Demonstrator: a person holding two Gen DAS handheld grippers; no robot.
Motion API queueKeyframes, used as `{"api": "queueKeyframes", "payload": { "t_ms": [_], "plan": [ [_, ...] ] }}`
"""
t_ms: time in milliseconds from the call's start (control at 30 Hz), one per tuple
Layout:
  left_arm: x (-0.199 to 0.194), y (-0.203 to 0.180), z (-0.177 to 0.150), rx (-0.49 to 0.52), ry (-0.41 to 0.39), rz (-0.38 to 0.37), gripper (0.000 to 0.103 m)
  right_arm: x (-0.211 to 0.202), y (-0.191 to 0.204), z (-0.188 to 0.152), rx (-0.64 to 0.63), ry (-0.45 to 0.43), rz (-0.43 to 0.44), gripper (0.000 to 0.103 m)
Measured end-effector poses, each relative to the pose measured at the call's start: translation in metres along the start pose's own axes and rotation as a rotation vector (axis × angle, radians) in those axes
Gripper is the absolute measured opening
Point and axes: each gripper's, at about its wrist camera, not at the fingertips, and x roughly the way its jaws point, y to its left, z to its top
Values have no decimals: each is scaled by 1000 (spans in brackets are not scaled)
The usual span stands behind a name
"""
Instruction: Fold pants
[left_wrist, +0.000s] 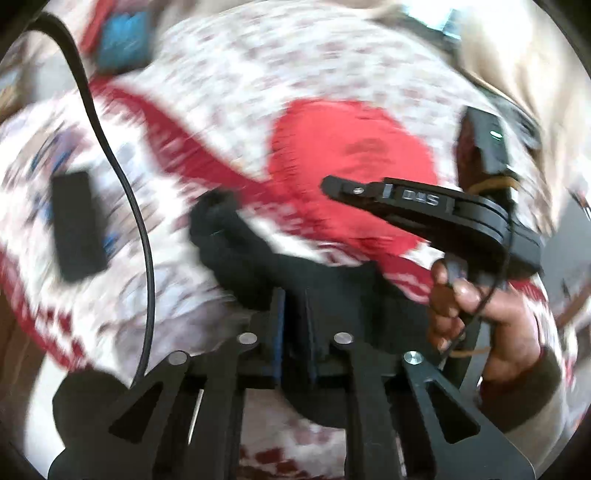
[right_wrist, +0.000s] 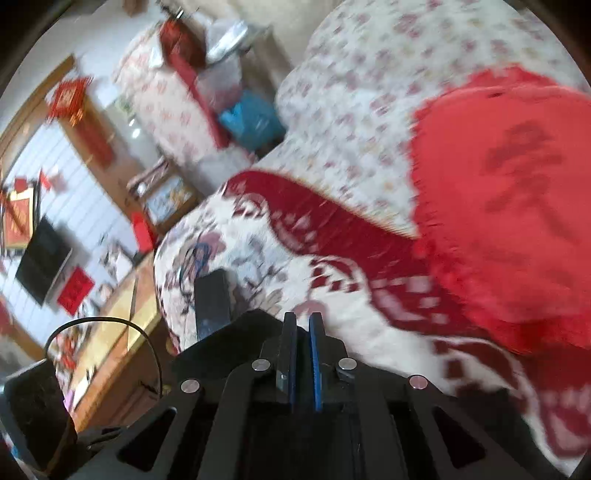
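Black pants (left_wrist: 236, 236) hang bunched over a flowered sofa cover (left_wrist: 258, 66). My left gripper (left_wrist: 293, 295) is shut on them, the cloth pinched between its blue pads. My right gripper (left_wrist: 327, 184), held by a hand (left_wrist: 472, 306), reaches in from the right over a red cushion (left_wrist: 351, 147). Its jaws are together and nothing hangs from the tips. In the right wrist view the right gripper (right_wrist: 303, 321) is shut, with the pants (right_wrist: 229, 339) showing dark around the base of its fingers. Both views are blurred.
A flat black device (left_wrist: 77, 225) (right_wrist: 212, 299) lies on the sofa seat to the left. A black cable (left_wrist: 110, 147) loops past on the left. Beyond the sofa's end are a blue bag (right_wrist: 251, 118), a wooden table (right_wrist: 110, 332) and a wall screen (right_wrist: 42, 262).
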Motion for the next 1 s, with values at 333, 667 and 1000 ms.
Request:
{"api": "queueKeyframes", "payload": {
  "t_ms": [333, 667, 1000],
  "plan": [
    [40, -65, -16, 172, 124, -132, 9, -79, -65, -46, 142, -10, -150, 45],
    [22, 22, -17, -68, 115, 116, 47, 24, -5, -46, -27, 172, -68, 59],
    [17, 87, -38, -241, 172, 235, 56, 108, 50, -42, -205, 288, -76, 63]
  ]
}}
